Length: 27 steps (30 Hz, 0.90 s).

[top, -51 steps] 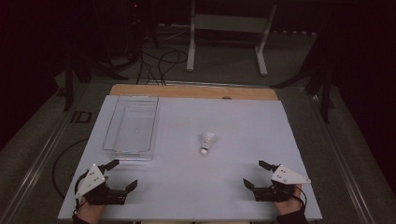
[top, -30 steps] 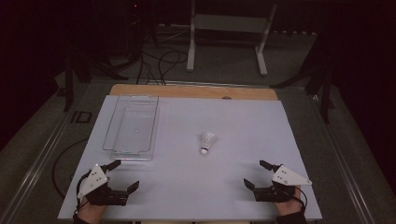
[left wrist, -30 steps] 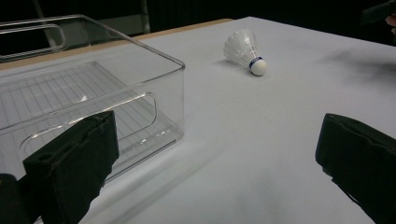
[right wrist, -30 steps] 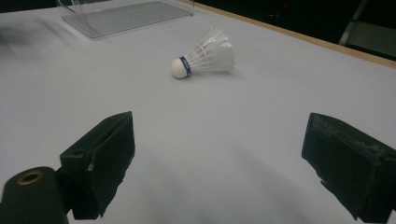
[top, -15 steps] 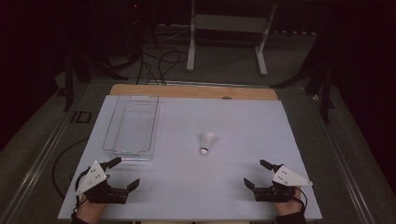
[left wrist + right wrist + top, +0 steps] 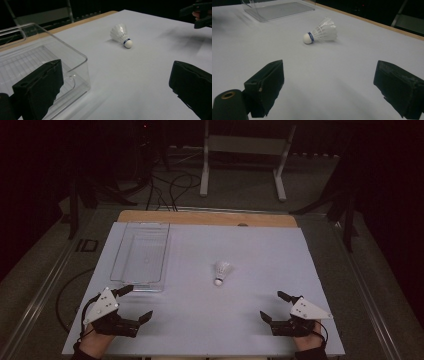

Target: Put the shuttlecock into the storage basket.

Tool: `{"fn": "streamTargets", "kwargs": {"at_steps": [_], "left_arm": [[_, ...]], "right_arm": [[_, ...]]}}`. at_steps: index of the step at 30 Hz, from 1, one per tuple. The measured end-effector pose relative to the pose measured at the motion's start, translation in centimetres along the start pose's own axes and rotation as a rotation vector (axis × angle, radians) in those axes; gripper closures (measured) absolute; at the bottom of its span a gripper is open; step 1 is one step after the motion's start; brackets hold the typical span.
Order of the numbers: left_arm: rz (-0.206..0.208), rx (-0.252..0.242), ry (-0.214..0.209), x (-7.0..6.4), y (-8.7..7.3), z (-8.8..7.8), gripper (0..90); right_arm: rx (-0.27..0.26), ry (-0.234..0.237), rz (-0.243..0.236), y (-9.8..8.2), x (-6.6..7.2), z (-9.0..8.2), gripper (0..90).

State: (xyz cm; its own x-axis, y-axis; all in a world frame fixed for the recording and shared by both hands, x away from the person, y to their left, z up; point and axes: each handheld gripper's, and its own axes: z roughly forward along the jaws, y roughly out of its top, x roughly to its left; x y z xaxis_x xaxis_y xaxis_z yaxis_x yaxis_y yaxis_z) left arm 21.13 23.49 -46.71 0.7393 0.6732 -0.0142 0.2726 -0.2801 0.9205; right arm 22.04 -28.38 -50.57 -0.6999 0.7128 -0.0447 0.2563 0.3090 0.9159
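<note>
A white shuttlecock [image 6: 222, 272] [image 6: 121, 35] [image 6: 321, 33] with a blue band lies on its side in the middle of the white table [image 6: 250, 250], cork toward me. A clear plastic bin [image 6: 142, 255] [image 6: 37, 65] [image 6: 277, 7] stands empty at the left. My left gripper [image 6: 136, 302] [image 6: 117, 92] rests at the near left corner, jaws wide open, just short of the bin's near end. My right gripper [image 6: 274, 306] [image 6: 329, 87] sits at the near right, jaws also wide open and holding nothing. In the left gripper view the right gripper [image 6: 200, 13] shows at the top right.
A wooden strip [image 6: 205, 217] runs along the table's far edge. Behind the table are a white metal stand [image 6: 245, 150] and cables [image 6: 170, 185] on the dark floor. Bare white surface separates both grippers from the shuttlecock.
The left gripper has shifted slightly forward toward the bin's near end. The right gripper, shuttlecock and bin are as before.
</note>
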Motion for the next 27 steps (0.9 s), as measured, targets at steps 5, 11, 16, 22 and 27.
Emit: {"fn": "streamTargets", "kwargs": {"at_steps": [5, 11, 16, 22, 27], "left_arm": [[0.009, 0.02, -0.015, -0.2, 0.9, 0.3, 0.2], [0.023, 0.05, -0.034, -0.6, 2.1, 0.5, 0.2], [0.022, 0.06, -0.041, -0.7, 3.0, 0.9, 0.2], [0.036, 0.089, -0.057, -1.2, 4.0, 1.8, 0.2], [0.056, 0.117, -0.083, -1.8, 4.9, 2.7, 0.2]], "right_arm": [[0.001, -0.004, 0.001, 0.0, 0.1, 0.0, 9.7], [0.003, 0.003, -0.001, 0.0, 0.1, 0.1, 9.7], [0.005, 0.008, -0.002, 0.0, 0.1, 0.1, 9.7], [0.003, 0.011, -0.002, 0.1, 0.2, 0.1, 9.7], [0.006, 0.013, -0.005, 0.0, 0.2, 0.2, 9.7]]}}
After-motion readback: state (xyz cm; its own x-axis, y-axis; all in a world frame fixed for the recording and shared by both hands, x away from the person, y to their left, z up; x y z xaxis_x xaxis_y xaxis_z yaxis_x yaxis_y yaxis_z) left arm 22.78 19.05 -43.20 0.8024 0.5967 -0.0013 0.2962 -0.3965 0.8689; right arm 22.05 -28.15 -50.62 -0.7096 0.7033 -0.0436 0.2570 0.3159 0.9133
